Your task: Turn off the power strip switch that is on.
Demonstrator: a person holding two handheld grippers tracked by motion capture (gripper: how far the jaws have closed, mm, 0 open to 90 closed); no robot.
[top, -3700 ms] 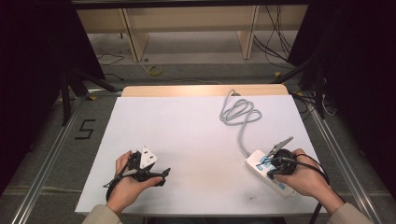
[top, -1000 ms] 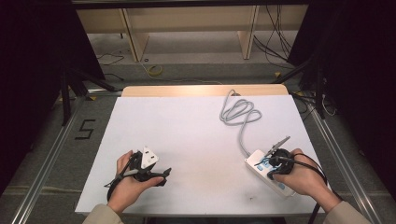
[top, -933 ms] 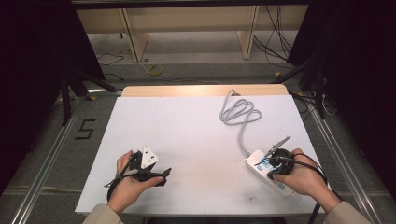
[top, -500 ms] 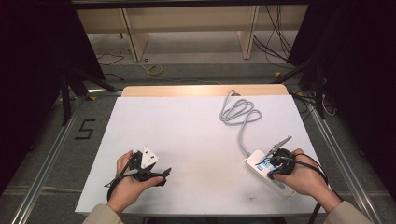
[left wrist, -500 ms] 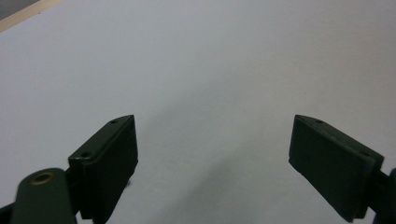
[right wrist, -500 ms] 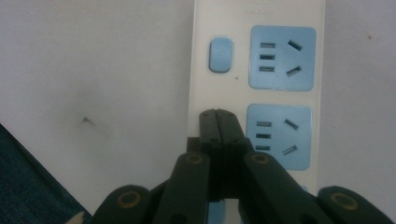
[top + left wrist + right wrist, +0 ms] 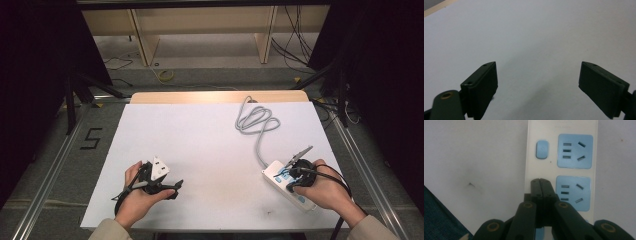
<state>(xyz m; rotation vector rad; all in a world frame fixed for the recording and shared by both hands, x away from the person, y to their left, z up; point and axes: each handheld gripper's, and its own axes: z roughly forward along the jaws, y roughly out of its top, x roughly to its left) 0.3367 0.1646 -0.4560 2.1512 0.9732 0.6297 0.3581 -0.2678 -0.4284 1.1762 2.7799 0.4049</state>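
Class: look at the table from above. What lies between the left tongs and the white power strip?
Nothing: the high view shows bare white table between the left tongs and the power strip.

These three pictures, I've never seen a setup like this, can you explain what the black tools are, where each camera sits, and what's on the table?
A person sits at a white table and holds a handheld two-jaw gripper in each hand; there is no robot arm. The high view looks down from above the person's side, with the forearms coming in from the bottom. The left gripper is at its left, the right gripper at its right. The other two pictures come from small cameras riding on the grippers, looking along their black jaws.

In the left gripper view the jaws stand wide apart over bare table, holding nothing. In the right gripper view the right gripper's jaws are pressed shut together, with nothing between them, poised over a white power strip with blue sockets and a blue switch button. The strip's grey cable loops toward the table's far side.
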